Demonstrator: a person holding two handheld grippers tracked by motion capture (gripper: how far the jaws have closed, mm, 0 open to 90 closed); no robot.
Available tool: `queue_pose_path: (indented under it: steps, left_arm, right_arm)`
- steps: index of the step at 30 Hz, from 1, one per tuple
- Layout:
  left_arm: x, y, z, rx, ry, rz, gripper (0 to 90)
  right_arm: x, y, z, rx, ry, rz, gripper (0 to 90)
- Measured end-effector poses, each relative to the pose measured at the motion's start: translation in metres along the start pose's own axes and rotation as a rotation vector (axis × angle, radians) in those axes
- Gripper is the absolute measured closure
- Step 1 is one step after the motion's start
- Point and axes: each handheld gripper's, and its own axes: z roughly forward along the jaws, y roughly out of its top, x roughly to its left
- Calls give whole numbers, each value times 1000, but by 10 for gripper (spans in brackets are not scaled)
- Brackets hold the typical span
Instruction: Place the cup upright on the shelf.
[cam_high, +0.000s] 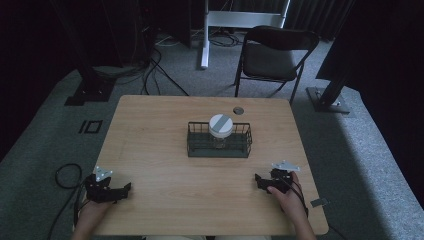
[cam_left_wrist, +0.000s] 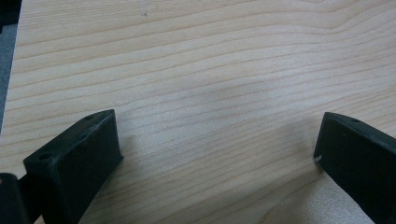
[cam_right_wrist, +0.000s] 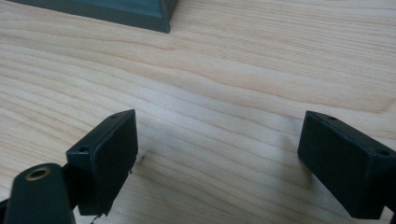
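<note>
One white-lidded jar (cam_high: 220, 129) stands in the wire basket (cam_high: 194, 145); both tools gape empty.

Dim, grainy high view with black surroundings; both gripper views are brighter, softly shadowed, slightly blurred.

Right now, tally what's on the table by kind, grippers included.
Grippers: 2, left gripper and right gripper, both open
Wire basket: 1
Jar with white lid, in the basket: 1
Small round disc: 1
Total: 5
</note>
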Motion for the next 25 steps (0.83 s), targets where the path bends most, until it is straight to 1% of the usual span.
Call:
queue_pose_path:
  steps: [3,4,7,25]
  left_arm:
    - [0,0,0,0,0,0,6]
    - [0,0,0,0,0,0,6]
    - [0,0,0,0,0,0,6]
    - [0,0,0,0,0,0,6]
  right_arm:
    - [-2,-1,-1,14,-21,-46,119]
    - [-2,-2,-1,14,-18,-49,119]
    - [-3,-1,-1,15,-12,-53,119]
    - [-3,-1,-1,16,-12,-51,118]
